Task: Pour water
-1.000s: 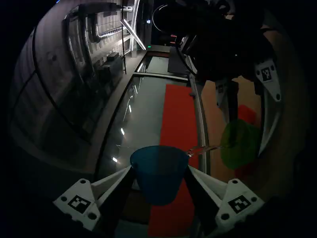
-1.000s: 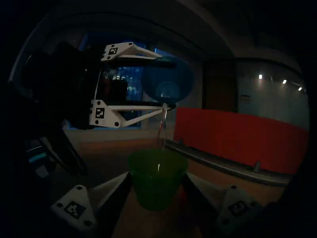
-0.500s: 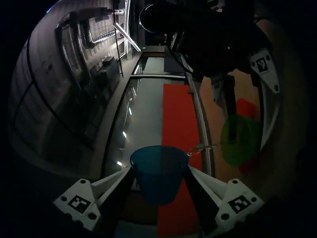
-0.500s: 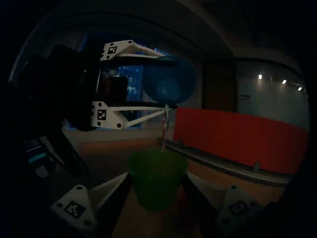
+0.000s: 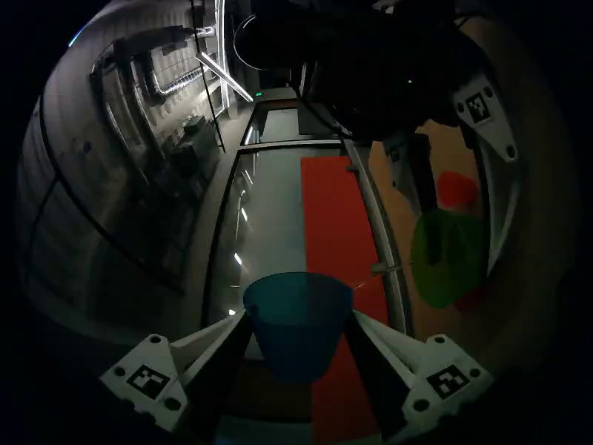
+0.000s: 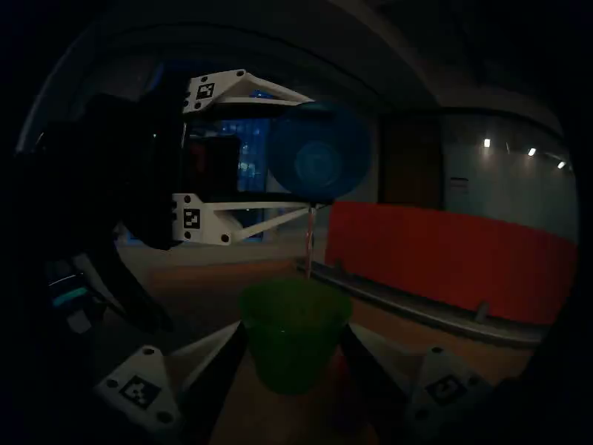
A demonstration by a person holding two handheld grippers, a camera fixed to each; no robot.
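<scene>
While the left gripper (image 5: 298, 317) lies rolled onto its side, its fingers clenched on the blue cup (image 6: 319, 152), a thin stream of water (image 6: 309, 245) falls from the cup's rim into the green cup (image 6: 294, 337). The right gripper (image 6: 294, 326) sits level just below, its fingers clamped on the upright green cup over a brown wooden tabletop (image 6: 215, 297). A metal rail (image 6: 415, 305) edges the table, with a red wall panel (image 6: 459, 256) beyond. The room is dim, with small ceiling lights (image 6: 487, 142) and a blue-lit window (image 6: 248, 159).
</scene>
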